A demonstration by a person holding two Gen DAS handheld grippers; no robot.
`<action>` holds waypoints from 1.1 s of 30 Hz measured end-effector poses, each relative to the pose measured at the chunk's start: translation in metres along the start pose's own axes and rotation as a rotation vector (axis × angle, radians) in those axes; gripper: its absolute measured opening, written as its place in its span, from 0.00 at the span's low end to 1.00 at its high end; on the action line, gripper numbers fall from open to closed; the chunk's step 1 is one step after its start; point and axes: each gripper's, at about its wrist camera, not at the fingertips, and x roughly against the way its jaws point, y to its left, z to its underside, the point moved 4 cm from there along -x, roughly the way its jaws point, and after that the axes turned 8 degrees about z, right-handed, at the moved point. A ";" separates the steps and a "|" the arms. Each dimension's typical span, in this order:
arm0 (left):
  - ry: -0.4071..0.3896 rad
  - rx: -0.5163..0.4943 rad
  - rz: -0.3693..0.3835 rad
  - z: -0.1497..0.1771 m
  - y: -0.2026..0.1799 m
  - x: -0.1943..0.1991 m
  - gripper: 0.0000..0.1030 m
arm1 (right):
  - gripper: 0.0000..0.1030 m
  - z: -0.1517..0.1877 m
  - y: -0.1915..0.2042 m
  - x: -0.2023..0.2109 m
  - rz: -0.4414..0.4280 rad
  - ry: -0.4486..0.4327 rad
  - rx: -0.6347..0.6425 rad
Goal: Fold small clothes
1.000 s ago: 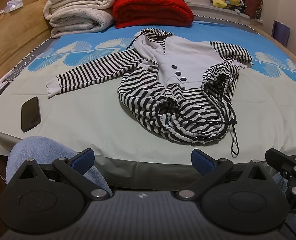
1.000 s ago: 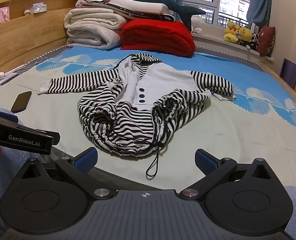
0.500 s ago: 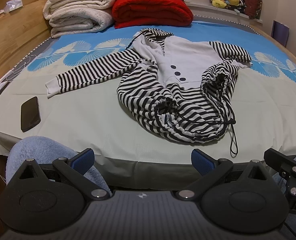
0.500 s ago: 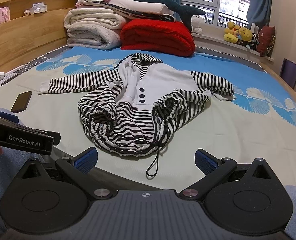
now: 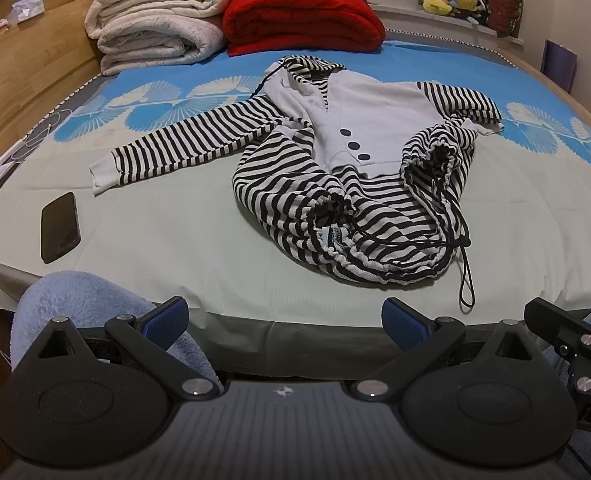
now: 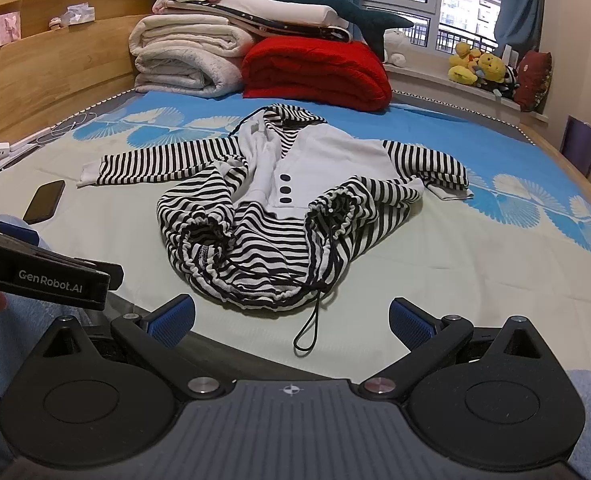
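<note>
Blue and pale sheets are covering the bed (image 5: 143, 240); one striped hoodie (image 5: 359, 184) is lying in the middle of it, crumpled, with one sleeve (image 5: 183, 148) stretching out flat to the side and the other sleeve (image 5: 459, 100) bending back on itself; three dark buttons (image 5: 353, 145) are showing down its grey front; one black cord (image 5: 466, 280) is trailing from its hem toward the near edge of the bed. One phone (image 5: 59, 227) is lying near the cuff of the flat sleeve, not touching it. Behind the hoodie, one red blanket (image 5: 303, 20) is sitting beside a stack of white blankets (image 5: 155, 28); a few soft toys (image 6: 477, 68) are sitting on the sill past the red blanket. The left gripper (image 5: 285, 320) is hanging at the near edge of the bed, spread wide and gripping nothing; the right gripper (image 6: 291, 322) is hanging just before the cord loop, also spread wide and empty. Both are well short of the hoodie.
</note>
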 end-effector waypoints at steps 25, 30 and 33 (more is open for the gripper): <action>-0.040 0.029 -0.309 -0.163 0.137 -0.146 1.00 | 0.99 -0.099 -0.136 -0.168 0.143 0.070 -0.359; 0.131 0.015 -0.423 -0.202 0.190 -0.265 1.00 | 0.99 -0.139 -0.188 -0.294 0.174 0.143 -0.506; 0.192 0.000 -0.462 -0.216 0.218 -0.320 1.00 | 0.99 -0.159 -0.207 -0.367 0.134 0.232 -0.590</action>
